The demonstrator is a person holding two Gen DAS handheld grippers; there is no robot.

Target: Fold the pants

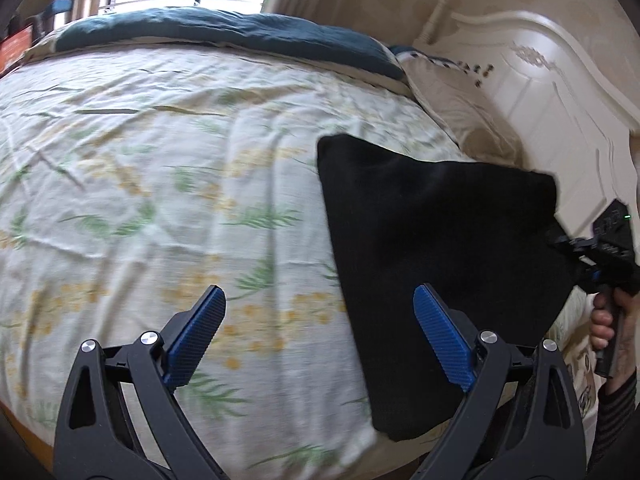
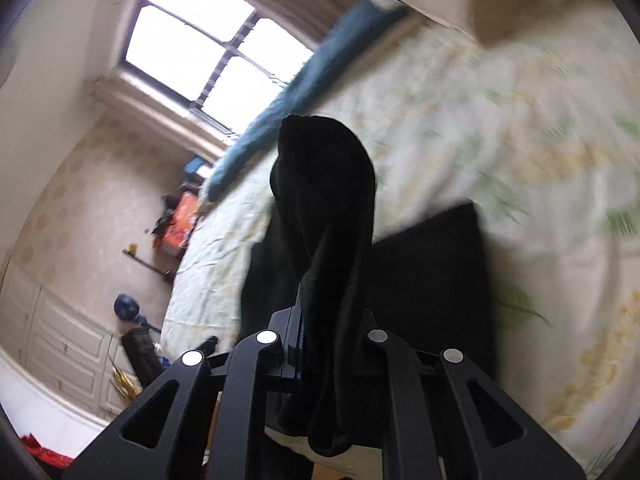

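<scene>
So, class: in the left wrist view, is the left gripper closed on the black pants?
No: the left gripper is open, its blue pads spread wide with nothing clamped between them, beside the black pants.

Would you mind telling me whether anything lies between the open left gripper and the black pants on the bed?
Nothing visible does: the left gripper faces the pants across bare floral bedsheet.
</scene>
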